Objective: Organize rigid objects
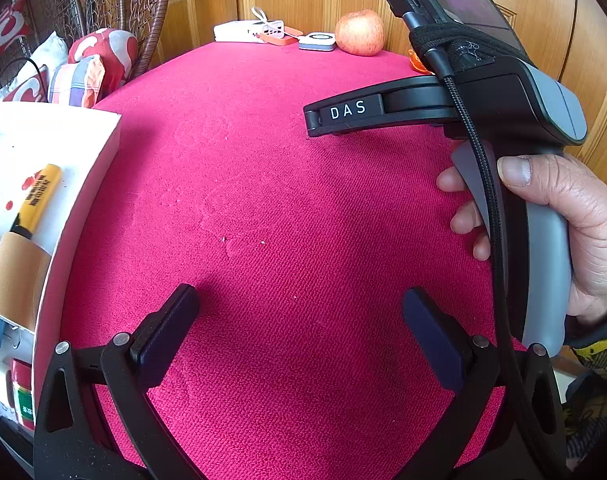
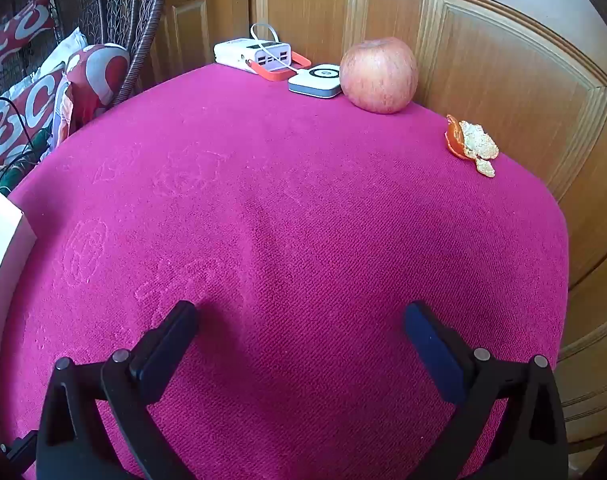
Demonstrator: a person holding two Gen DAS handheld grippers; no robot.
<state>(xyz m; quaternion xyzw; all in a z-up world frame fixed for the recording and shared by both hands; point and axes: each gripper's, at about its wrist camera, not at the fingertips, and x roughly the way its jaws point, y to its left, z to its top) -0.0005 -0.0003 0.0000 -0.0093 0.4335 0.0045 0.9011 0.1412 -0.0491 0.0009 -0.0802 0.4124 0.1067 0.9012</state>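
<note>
A white box (image 1: 51,184) stands at the left edge of the red-clothed table (image 1: 263,184). In it lie a yellow tube (image 1: 39,196), a tan roll (image 1: 15,280) and a red-lidded jar (image 1: 21,392). My left gripper (image 1: 299,312) is open and empty over the cloth, just right of the box. The right gripper shows from the side in the left wrist view (image 1: 315,120), held in a hand (image 1: 563,216). In its own view the right gripper (image 2: 301,328) is open and empty over bare cloth. The box corner (image 2: 3,248) sits far left there.
At the table's far edge lie a white charger block (image 2: 251,56), a small white-grey pad (image 2: 315,80), an apple (image 2: 377,76) and orange peel (image 2: 471,144). A wooden door (image 2: 503,60) stands behind. A wicker chair with cushions (image 2: 35,100) is at the left.
</note>
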